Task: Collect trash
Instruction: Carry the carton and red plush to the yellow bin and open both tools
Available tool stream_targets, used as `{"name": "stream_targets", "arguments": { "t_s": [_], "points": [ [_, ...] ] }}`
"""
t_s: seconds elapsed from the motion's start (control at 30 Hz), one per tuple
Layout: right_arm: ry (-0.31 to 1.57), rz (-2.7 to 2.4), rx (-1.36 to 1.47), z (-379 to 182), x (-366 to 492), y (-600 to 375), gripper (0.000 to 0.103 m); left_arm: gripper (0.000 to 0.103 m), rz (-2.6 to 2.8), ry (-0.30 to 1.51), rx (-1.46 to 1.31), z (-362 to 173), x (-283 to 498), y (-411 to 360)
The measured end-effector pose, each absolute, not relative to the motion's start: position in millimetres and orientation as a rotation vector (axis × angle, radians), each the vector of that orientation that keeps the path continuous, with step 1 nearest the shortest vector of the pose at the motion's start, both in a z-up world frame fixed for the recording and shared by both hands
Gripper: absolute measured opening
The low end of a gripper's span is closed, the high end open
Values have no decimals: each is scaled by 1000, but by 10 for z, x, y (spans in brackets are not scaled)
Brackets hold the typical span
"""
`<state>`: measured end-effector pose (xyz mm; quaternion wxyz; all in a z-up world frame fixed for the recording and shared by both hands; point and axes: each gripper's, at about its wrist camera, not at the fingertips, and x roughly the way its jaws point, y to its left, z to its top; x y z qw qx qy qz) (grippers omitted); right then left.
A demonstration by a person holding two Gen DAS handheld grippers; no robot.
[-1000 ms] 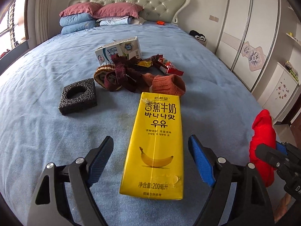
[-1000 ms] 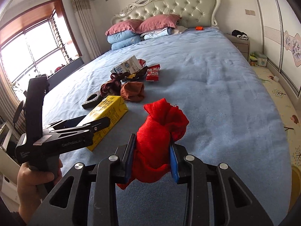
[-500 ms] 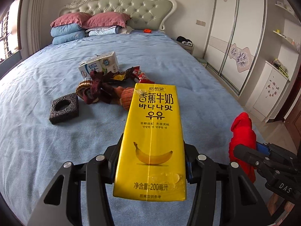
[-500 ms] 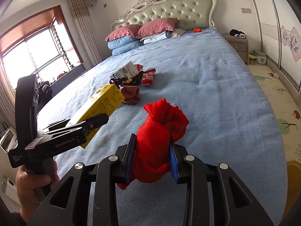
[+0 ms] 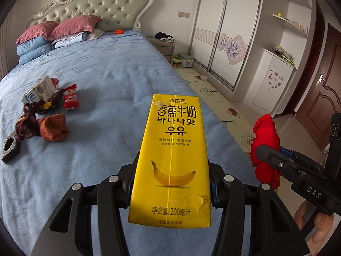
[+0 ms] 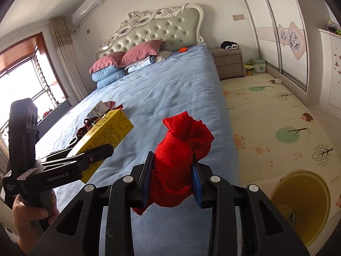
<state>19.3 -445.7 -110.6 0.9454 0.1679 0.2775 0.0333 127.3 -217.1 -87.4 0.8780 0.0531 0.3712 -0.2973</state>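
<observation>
Yellow milk carton (image 5: 171,160): flat-sided rectangular box, glossy printed card, banana picture and dark lettering on the face, folded flap on the far end. Clamped by its long sides in the left gripper (image 5: 170,183), jaws part closed against it, held off the blue bedspread (image 5: 110,85). Right gripper (image 6: 173,181) pinched nearly closed on a red cloth bundle (image 6: 181,147), soft, crumpled, knotted at the top. On the bed: white carton (image 5: 39,90), red wrapper (image 5: 71,99), orange knit sock (image 5: 53,127), black foam block (image 5: 10,150), coarse with a round hole. Yellow bin (image 6: 302,207) on the floor.
</observation>
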Motion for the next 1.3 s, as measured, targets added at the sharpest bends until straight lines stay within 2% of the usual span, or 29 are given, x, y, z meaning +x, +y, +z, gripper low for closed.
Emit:
{"name": "stream_targets", "arguments": {
  "t_s": [0.23,0.53,1.0,1.07,1.1,1.13,1.17,1.27,1.3],
  "points": [
    [564,-89,411,-1281,-120,-5243,32,51,-753,791,194,-1028,1109,-3164],
    [595,-258,489,-1625,-581,-6029,32,52,-988,947,269,-1341,892,-4359],
    [676,-437,557,-2174,-996,-6785,32,51,-1091,1045,428,-1850,653,-5563],
    [694,-447,549,-2232,-978,-6823,41,51,-1097,1048,438,-1884,652,-5612],
    [709,-459,535,-2262,-957,-6855,46,53,-1103,1054,438,-1905,656,-5646],
    [721,-480,525,-2289,-952,-6866,62,69,-1111,1065,433,-1919,668,-5673],
    [723,-496,523,-2306,-959,-6877,70,78,-1111,1066,431,-1926,677,-5669],
    [712,-505,550,-2335,-1007,-6928,70,90,-1106,1045,454,-1923,649,-5704],
    [709,-508,561,-2344,-1027,-6938,70,91,-1108,1046,457,-1925,638,-5714]
  ]
}}
